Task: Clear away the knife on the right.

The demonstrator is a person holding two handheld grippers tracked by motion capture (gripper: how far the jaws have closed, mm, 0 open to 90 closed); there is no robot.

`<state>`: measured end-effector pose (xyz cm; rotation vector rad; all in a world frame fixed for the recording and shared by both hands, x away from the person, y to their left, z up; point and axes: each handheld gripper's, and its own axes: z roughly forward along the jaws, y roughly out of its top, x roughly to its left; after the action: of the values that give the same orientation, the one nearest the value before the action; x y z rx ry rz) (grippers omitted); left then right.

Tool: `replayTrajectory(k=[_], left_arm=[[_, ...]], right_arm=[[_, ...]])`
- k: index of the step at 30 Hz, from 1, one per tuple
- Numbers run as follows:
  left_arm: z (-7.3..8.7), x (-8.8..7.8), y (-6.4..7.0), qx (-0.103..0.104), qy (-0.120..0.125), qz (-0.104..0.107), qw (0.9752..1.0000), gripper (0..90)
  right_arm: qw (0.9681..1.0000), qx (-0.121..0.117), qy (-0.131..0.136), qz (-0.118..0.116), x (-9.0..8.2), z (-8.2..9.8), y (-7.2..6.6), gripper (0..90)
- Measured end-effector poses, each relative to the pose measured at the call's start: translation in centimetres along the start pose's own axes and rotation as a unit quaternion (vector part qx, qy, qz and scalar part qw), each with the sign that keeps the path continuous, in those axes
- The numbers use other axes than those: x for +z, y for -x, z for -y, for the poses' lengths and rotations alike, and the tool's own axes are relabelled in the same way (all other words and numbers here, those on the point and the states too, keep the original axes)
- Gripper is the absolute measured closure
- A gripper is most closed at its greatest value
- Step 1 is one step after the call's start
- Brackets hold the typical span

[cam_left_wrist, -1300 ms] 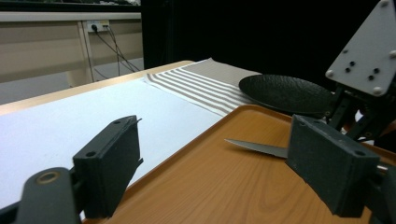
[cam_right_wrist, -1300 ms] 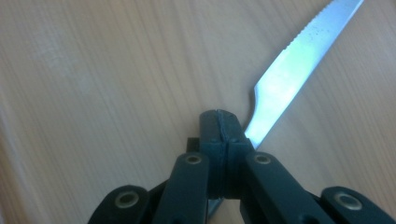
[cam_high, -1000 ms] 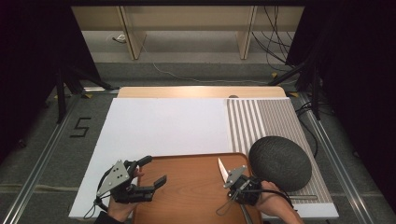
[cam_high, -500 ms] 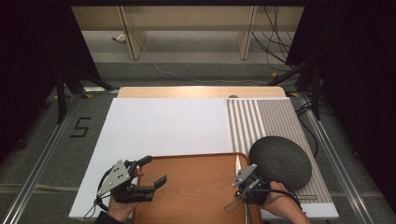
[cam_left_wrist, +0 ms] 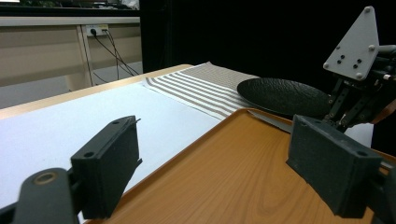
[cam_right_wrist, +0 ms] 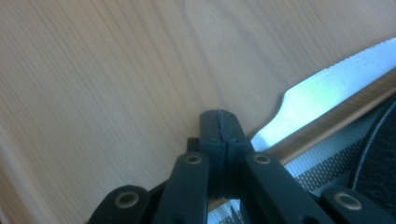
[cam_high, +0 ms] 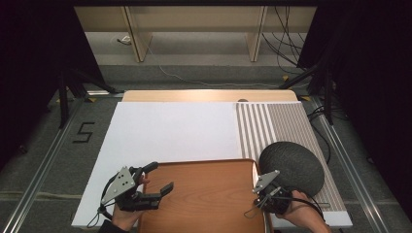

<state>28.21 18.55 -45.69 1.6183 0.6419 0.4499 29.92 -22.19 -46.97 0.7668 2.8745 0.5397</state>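
On the white-covered desk (cam_high: 160, 131), your right tool (cam_high: 261, 190) was clenched on a knife (cam_right_wrist: 327, 88) at the wooden tray's (cam_high: 204, 194) three o'clock rim beside the dark plate (cam_high: 291, 165), probably to lay it there, while your left tool (cam_high: 158, 180) waited released at nine o'clock.

The knife (cam_right_wrist: 327, 88) has a bright metal blade with a finely serrated edge that narrows toward its handle end. That end sits pinched between the closed pads of the right gripper (cam_right_wrist: 219, 126). The blade lies low and nearly flat along the right rim of the wooden tray (cam_high: 204, 194), its tip pointing away, just beside the dark textured plate (cam_high: 294, 165).
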Motion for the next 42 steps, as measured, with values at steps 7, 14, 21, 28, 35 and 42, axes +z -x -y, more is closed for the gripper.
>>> replayTrajectory(k=[7,14,21,28,35,42], left_arm=[[0.0,0.0,0.0,0.0,0.0,0.0,1.0,16.5],[0.0,0.0,0.0,-0.001,-0.001,0.001,1.0,16.5],[0.0,0.1,0.0,0.0,-0.001,0.001,1.0,16.5],[0.0,0.1,-0.1,-0.003,0.0,0.0,1.0,16.5],[0.0,0.1,0.0,-0.001,0.0,0.001,1.0,16.5],[0.0,0.2,0.0,-0.004,-0.001,-0.001,1.0,16.5]], right_arm=[[0.9981,0.024,0.057,0.001,-1.2,0.4,0.5,77.0],[0.986,0.091,0.136,-0.035,-2.4,1.1,1.5,61.6],[0.9693,0.137,0.191,-0.072,-3.1,1.5,2.2,49.3],[0.951,0.174,0.239,-0.093,-3.6,2.1,2.6,42.1],[0.9437,0.175,0.269,-0.079,-4.1,2.4,2.3,29.4],[0.9326,0.184,0.302,-0.07,-4.8,2.9,2.2,26.0]])
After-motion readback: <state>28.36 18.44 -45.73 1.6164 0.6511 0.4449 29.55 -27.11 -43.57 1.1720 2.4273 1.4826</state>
